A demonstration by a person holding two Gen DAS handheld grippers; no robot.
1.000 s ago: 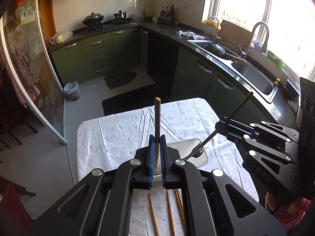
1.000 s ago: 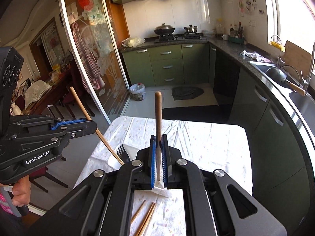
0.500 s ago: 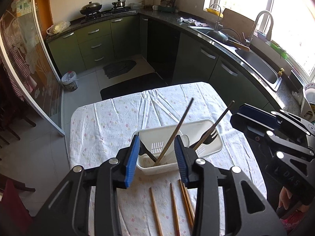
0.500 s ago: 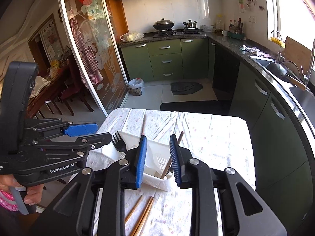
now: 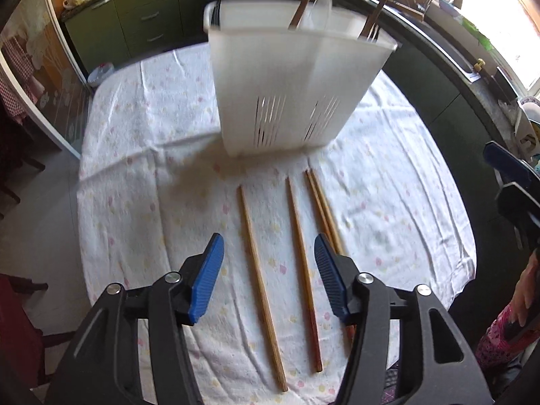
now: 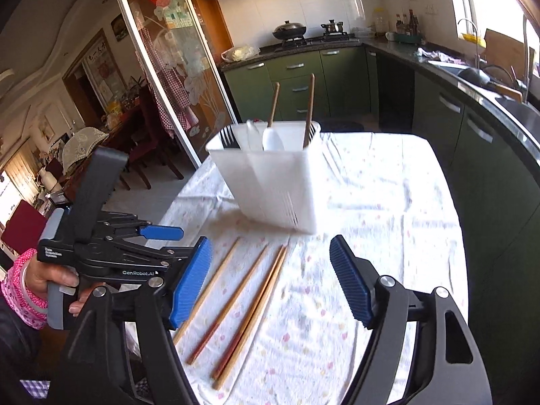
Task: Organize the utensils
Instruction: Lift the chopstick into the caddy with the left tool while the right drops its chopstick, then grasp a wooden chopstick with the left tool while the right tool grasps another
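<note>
left tongs (image 5: 268, 276): black frame, ribbed blue pads, silver screws. right tongs (image 6: 270, 283) alike. white "genrobot.ai" lettering; pink patterned sleeve (image 6: 23, 287).

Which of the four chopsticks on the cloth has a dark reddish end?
The second chopstick from the left in the left wrist view; its near end is dark red, the others are plain light wood.

I'm in a home kitchen, green cabinets (image 6: 297, 67), wok on the stove (image 6: 289, 29), sink (image 6: 513, 106), cloth-covered worktop (image 6: 388, 182)
</note>
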